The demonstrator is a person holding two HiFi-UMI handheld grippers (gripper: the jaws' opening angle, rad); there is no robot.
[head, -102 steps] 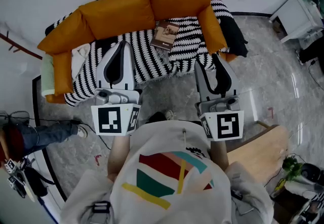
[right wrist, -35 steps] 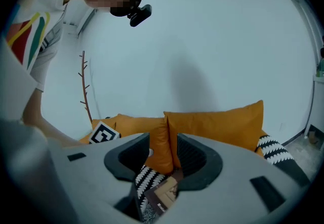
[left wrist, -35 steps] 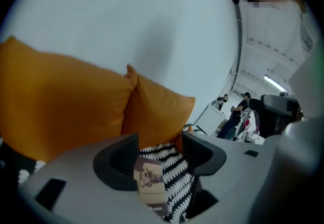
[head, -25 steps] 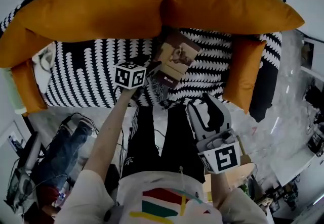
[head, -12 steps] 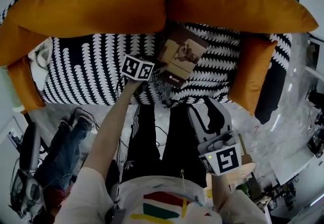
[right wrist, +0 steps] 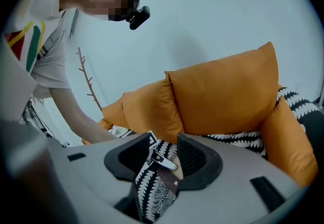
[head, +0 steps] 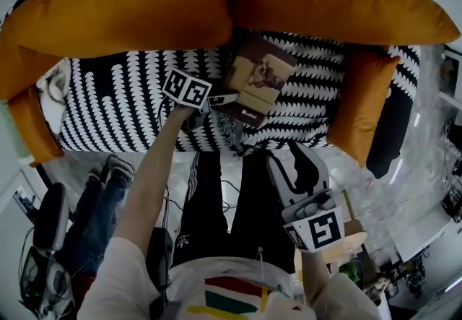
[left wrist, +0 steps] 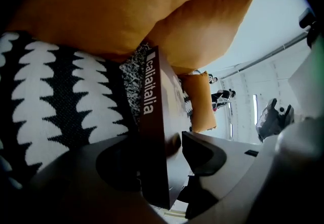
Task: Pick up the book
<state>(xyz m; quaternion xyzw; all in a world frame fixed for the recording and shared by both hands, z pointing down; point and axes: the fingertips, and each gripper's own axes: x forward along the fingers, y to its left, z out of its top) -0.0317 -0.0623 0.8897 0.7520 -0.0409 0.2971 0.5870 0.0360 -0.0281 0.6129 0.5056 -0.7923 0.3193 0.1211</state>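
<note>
A brown book [head: 257,80] with a picture on its cover lies on the black-and-white sofa throw [head: 115,105], just below the orange back cushions. My left gripper [head: 221,100] reaches out to the book's near left corner. In the left gripper view the book's spine [left wrist: 150,101] runs between the jaws of the left gripper [left wrist: 161,154], which is shut on that edge. My right gripper [head: 296,156] hangs low in front of the sofa, open and empty. The right gripper view looks past the right gripper [right wrist: 164,152] at the left gripper's finger [right wrist: 163,160] and the book [right wrist: 169,177].
Large orange cushions [head: 144,1] line the sofa back, and a smaller one [head: 357,105] stands at the right end. A white cloth [head: 58,87] lies at the left end. Another person's jeans-clad legs [head: 90,196] are on the floor left. A wooden surface [head: 346,243] sits lower right.
The person has walked up to the sofa. The left gripper reached forward to the book's corner and closed on its edge; the right gripper stayed low in front of the sofa.
</note>
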